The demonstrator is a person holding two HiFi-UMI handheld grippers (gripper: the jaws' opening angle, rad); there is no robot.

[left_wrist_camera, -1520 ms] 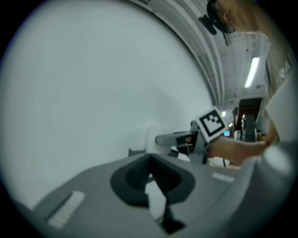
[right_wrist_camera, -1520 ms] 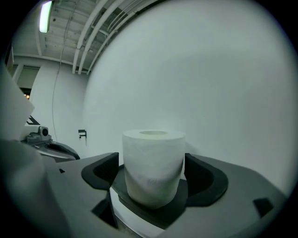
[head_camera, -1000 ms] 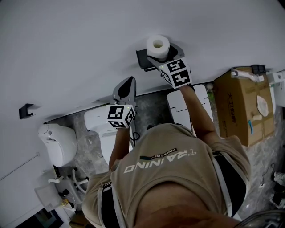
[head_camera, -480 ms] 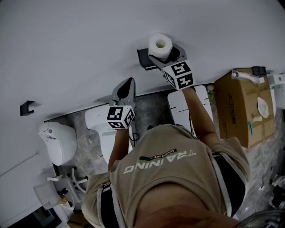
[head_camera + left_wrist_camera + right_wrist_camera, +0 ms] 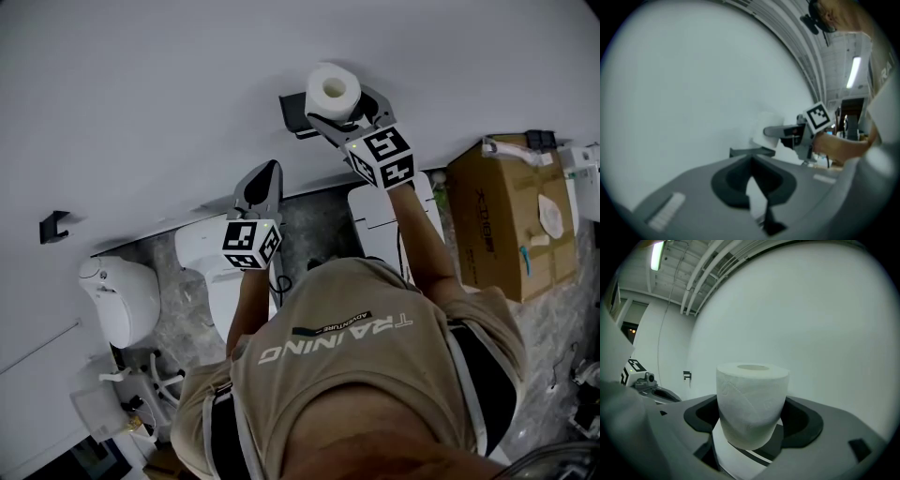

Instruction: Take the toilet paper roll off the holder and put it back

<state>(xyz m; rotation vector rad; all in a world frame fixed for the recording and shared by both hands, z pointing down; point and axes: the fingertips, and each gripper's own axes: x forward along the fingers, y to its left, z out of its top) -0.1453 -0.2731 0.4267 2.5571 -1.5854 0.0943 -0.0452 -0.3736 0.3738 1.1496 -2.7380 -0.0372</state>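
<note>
Right arm outstretched toward the wall, the right gripper (image 5: pixel 339 108) clamps the toilet paper roll (image 5: pixel 334 89) just beside the holder (image 5: pixel 292 112). The roll's axis stands upright, hole upward. The left gripper (image 5: pixel 265 180), held lower, has its jaws together, empty.

There is one toilet paper roll (image 5: pixel 334 89) and one dark wall holder (image 5: pixel 292 112). There are two grippers, the left gripper (image 5: pixel 270 171) and the right gripper (image 5: pixel 337 109). One cardboard box (image 5: pixel 502 220), one small wall hook (image 5: pixel 52 228) and three white sanitary fixtures (image 5: pixel 120 298) are also in view.
</note>
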